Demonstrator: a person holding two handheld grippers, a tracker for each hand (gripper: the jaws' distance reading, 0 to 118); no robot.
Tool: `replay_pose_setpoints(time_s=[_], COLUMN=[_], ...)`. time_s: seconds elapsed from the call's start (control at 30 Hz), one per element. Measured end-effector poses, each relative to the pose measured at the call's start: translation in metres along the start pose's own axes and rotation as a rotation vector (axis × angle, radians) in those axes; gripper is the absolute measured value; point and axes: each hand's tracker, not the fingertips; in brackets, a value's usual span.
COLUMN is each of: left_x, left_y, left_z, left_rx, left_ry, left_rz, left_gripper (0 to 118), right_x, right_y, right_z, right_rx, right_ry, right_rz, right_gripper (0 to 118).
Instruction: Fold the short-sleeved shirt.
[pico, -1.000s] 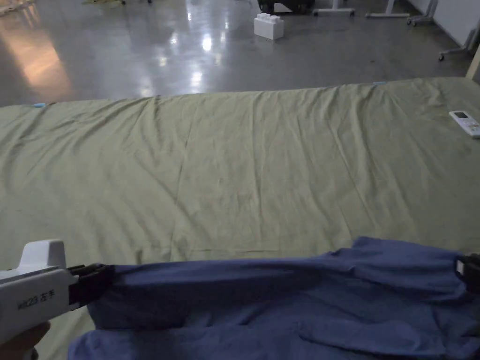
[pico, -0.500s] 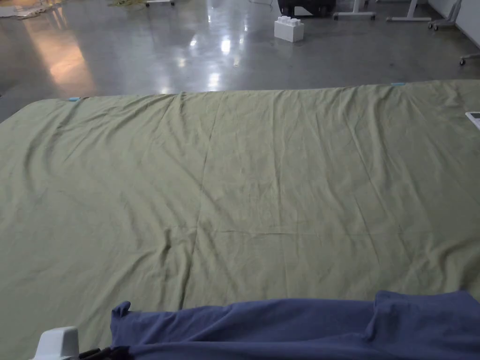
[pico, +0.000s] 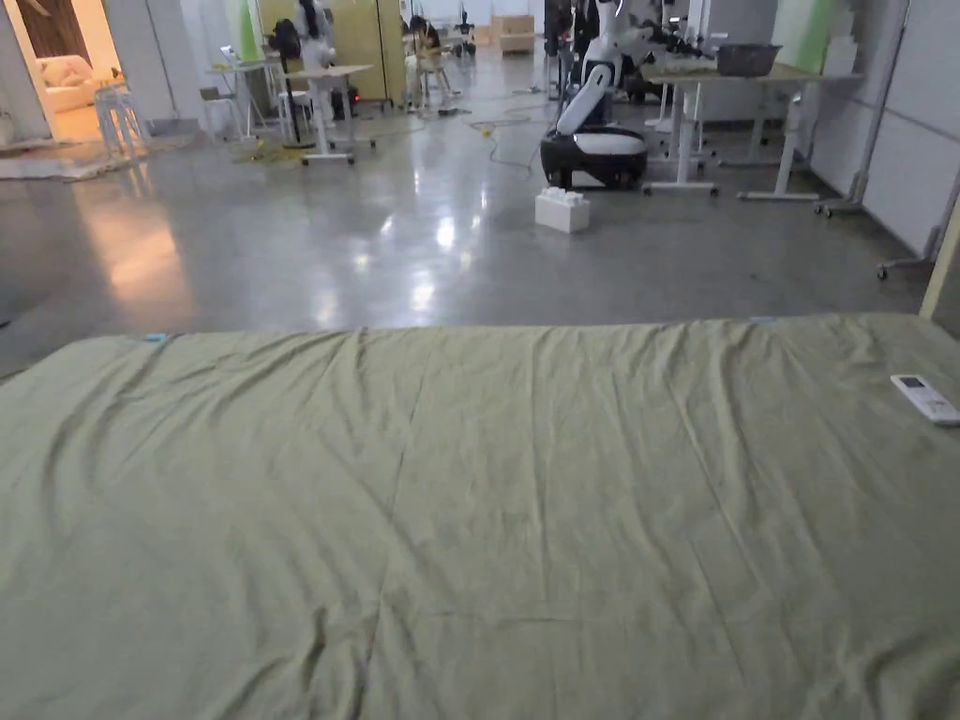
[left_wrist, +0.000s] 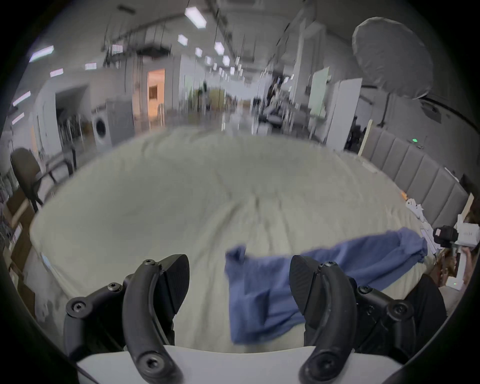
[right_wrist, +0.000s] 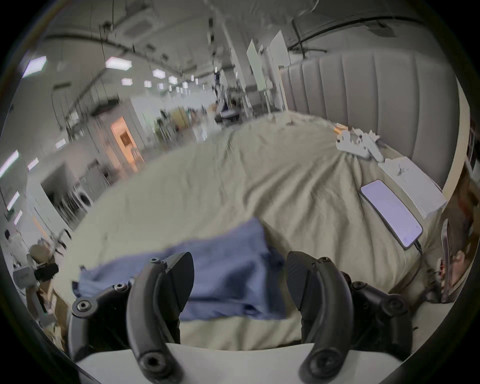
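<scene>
Your big landmark is the bed (pico: 487, 525) with its green sheet. The blue short-sleeved shirt (right_wrist: 218, 275) lies flat along the near edge of the bed, the edge closest to you. In the left gripper view the shirt (left_wrist: 272, 291) runs sideways along that edge, so its long way goes from one gripper toward the other. You cannot tell from here which end is the collar.

Your left gripper (left_wrist: 239, 280) has its 2 jaws spread wide with nothing between them. Your right gripper (right_wrist: 240, 279) is the same, spread wide and holding nothing. Both sit just off the near edge of the bed, close to the shirt.

The shirt looks bunched and not neatly folded yet. A good next step is likely to look down at it, pick 2 corners on the same long edge, pinch each one firmly, and lift both together so the fold stays straight. A white remote (pico: 925, 398) and a phone (right_wrist: 391, 213) lie well apart from the shirt, on the right side of the bed.
</scene>
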Motion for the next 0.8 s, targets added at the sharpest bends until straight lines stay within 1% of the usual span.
replay_pose_setpoints(time_s=[0.07,0.1,0.13,0.17,0.23,0.3,0.37,0.4,0.43,0.5,0.53,0.57,0.6,0.67,0.73,0.8], left_x=[0.021,0.031,0.044,0.056,0.074,0.089,0.103,0.105,0.111,0.119,0.124,0.127,0.129,0.129,0.131,0.133], left_y=[0.021,0.031,0.039,0.046,0.059,0.068,0.072,0.073,0.073,0.075,0.076,0.076,0.076,0.078,0.078,0.078], left_z=[0.032,0.048,0.063,0.077,0.099,0.111,0.122,0.122,0.127,0.133,0.134,0.135,0.136,0.137,0.137,0.138], left_rx=[0.153,0.223,0.286,0.32,0.37,0.409,0.425,0.442,0.463,0.488,0.484,0.482,0.483,0.463,0.463,0.461], left_ry=[-0.003,-0.011,-0.023,-0.018,-0.011,-0.014,-0.022,-0.017,-0.008,0.005,0.014,0.02,0.019,-0.029,-0.03,-0.046], left_rz=[-0.038,-0.061,-0.068,-0.099,-0.106,-0.101,-0.115,-0.133,-0.151,-0.195,-0.202,-0.203,-0.2,-0.177,-0.174,-0.191], left_gripper=[81,81,82,82,81,81,81,79,75,48,36,21,17,4,2,1], right_x=[-0.019,-0.042,-0.054,-0.066,-0.083,-0.102,-0.125,-0.131,-0.138,-0.15,-0.155,-0.158,-0.161,-0.166,-0.169,-0.169], right_y=[0.013,0.018,0.024,0.03,0.036,0.042,0.045,0.045,0.046,0.047,0.048,0.047,0.046,0.045,0.044,0.045], right_z=[0.015,0.026,0.034,0.043,0.054,0.066,0.078,0.082,0.087,0.097,0.101,0.104,0.105,0.108,0.108,0.109], right_rx=[0.093,0.127,0.168,0.213,0.266,0.3,0.365,0.37,0.383,0.441,0.472,0.479,0.476,0.485,0.494,0.494], right_ry=[0.034,0.042,0.055,0.068,0.09,0.093,0.117,0.127,0.14,0.161,0.161,0.159,0.159,0.153,0.142,0.147], right_rz=[0.032,0.06,0.092,0.128,0.193,0.285,0.372,0.386,0.413,0.473,0.5,0.497,0.489,0.496,0.505,0.497], right_gripper=[77,77,77,77,77,77,77,75,73,56,44,24,15,6,1,0])
